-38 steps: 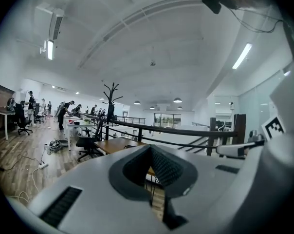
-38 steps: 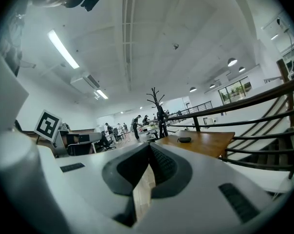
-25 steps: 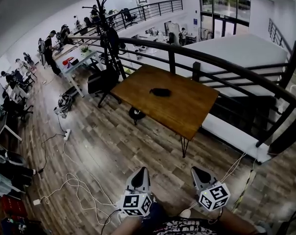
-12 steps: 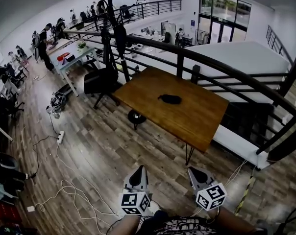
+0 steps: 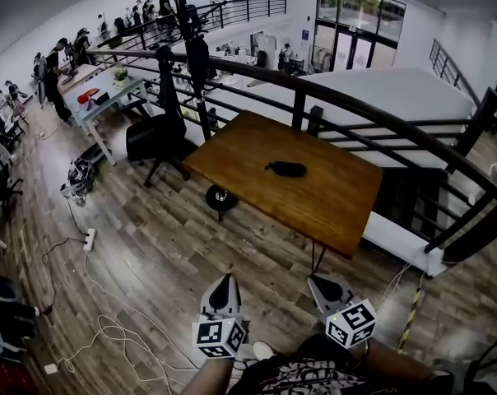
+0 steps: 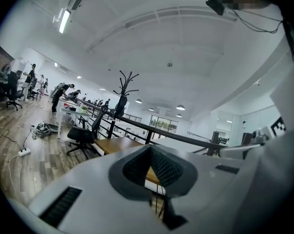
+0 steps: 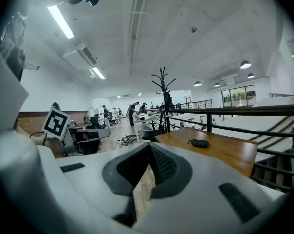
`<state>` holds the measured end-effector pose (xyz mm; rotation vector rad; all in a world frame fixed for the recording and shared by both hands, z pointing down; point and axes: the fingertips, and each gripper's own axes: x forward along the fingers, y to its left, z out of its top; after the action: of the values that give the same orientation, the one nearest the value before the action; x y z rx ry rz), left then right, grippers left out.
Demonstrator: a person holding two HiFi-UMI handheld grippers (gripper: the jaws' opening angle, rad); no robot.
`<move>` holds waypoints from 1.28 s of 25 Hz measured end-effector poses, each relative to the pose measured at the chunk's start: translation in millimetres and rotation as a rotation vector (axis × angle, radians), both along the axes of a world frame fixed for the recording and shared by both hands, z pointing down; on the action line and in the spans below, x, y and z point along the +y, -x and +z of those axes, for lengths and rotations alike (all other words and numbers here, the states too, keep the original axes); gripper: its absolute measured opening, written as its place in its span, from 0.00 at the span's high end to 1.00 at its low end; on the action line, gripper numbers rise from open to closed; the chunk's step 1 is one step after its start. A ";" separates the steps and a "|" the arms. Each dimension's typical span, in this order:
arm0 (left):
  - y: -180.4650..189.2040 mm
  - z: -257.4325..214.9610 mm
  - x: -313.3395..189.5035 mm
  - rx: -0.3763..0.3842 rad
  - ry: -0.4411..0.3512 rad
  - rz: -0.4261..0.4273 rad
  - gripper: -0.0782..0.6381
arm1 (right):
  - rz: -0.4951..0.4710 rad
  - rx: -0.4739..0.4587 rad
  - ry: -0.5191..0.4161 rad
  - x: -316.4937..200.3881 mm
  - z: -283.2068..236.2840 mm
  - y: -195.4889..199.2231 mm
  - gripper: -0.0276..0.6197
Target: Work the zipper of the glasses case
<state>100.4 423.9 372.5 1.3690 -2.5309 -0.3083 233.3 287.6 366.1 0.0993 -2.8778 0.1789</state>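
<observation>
Floorboards [image 5: 150, 245] fill most of the head view, and the dark glasses case [image 5: 286, 169] lies alone near the middle of the wooden tabletop [image 5: 331, 208], which stands against a black railing [image 5: 355, 109]. Down at 6 o'clock the person holds the left gripper [image 5: 225, 282] and the right gripper [image 5: 318, 285] side by side, well apart from the tabletop, with the case off at about 12 o'clock from them. A black office chair [image 5: 154, 138] stands at 9 o'clock of the tabletop, and white cables [image 5: 117, 336] trail over the floor at 7 o'clock. In the left gripper view, the left gripper [image 6: 149, 152] has its jaws pressed together at the tip with nothing between them; an edge of the tabletop [image 6: 115, 144] shows past them at 10 o'clock. In the right gripper view, the right gripper [image 7: 148, 147] is likewise closed and empty, and the glasses case [image 7: 200, 143] rests on the tabletop [image 7: 229, 152] at 2 o'clock of the jaw tips, far beyond them.
</observation>
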 end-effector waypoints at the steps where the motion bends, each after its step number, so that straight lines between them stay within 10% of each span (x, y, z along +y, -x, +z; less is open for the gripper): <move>1: 1.9 1.0 0.3 0.006 -0.003 -0.001 0.88 | 0.012 0.000 0.000 -3.1 -1.4 0.7 0.96; 14: 53.0 13.5 -36.0 0.000 0.059 0.015 0.88 | 0.049 -0.024 -0.003 -56.5 10.9 58.1 0.96; 32: 173.1 13.4 -279.5 -0.037 0.156 0.121 0.88 | 0.074 -0.029 0.043 -275.9 29.5 180.7 0.96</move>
<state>-72.7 144.4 385.9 1.4702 -2.4300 -0.0624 52.6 11.7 395.7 0.1971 -2.8989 0.2585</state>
